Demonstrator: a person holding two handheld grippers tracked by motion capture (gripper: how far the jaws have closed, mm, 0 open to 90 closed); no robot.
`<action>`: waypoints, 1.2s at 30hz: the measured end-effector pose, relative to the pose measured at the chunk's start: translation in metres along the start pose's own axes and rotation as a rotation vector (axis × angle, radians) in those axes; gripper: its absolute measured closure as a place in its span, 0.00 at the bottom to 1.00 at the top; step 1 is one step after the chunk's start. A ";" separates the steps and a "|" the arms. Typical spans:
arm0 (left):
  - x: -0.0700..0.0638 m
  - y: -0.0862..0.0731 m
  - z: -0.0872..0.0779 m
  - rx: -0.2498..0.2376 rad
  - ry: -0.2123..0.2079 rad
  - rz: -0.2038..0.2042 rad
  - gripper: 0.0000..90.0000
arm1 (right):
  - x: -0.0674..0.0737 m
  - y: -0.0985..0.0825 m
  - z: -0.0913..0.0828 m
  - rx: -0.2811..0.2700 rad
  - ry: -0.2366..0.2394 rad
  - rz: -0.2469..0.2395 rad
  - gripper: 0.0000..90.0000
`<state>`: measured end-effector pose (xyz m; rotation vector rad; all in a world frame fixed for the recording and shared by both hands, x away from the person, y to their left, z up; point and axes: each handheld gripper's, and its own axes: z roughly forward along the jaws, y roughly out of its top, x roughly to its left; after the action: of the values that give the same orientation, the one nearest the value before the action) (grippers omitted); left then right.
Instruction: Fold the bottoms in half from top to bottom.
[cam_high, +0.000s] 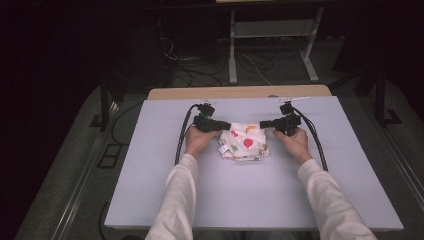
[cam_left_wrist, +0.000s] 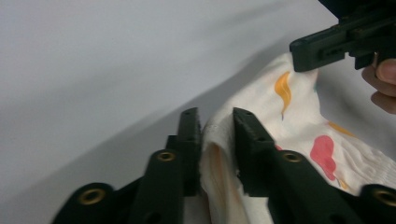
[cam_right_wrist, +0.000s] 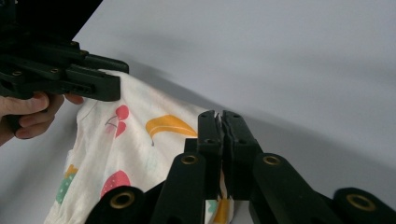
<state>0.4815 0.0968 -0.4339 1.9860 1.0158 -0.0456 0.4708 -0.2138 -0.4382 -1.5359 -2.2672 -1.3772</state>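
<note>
Dark room, cables on the floor (cam_high: 200, 70) behind a pale grey desk (cam_high: 250, 200) with a wooden far edge. White cloth (cam_high: 244, 142) with a fruit print (red, orange, green) sits mid-desk, slightly toward the far side, folded into a bunched stack, small tag at its left edge. Far edge of the cloth is lifted off the desk and strung between both sets of tongs. Left tongs (cam_left_wrist: 217, 128): jaws parted a bit with a loose fold of cloth between them; one pad touches the fabric, the other stands off it, so no real pinch, released. Right tongs (cam_right_wrist: 221, 122): jaws clenched on the opposite far corner, thin cloth edge sandwiched tight between the pads. Both point inward at each other across the cloth. Hands and white sleeves (cam_high: 175, 200) come in from the near edge, cables trailing back along the desk.
</note>
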 end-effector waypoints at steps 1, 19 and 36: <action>0.000 0.000 0.000 -0.001 0.007 -0.002 0.69 | 0.001 0.000 -0.001 0.002 -0.012 -0.003 0.88; -0.005 -0.002 -0.014 -0.036 0.074 -0.034 0.13 | 0.005 -0.003 -0.023 -0.085 0.010 -0.051 0.29; -0.011 -0.001 -0.038 -0.075 0.085 -0.007 0.00 | 0.019 -0.001 -0.038 -0.066 -0.103 -0.136 0.00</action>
<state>0.4604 0.1174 -0.4072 1.9300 1.0637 0.0723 0.4457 -0.2272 -0.4060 -1.5311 -2.4525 -1.4522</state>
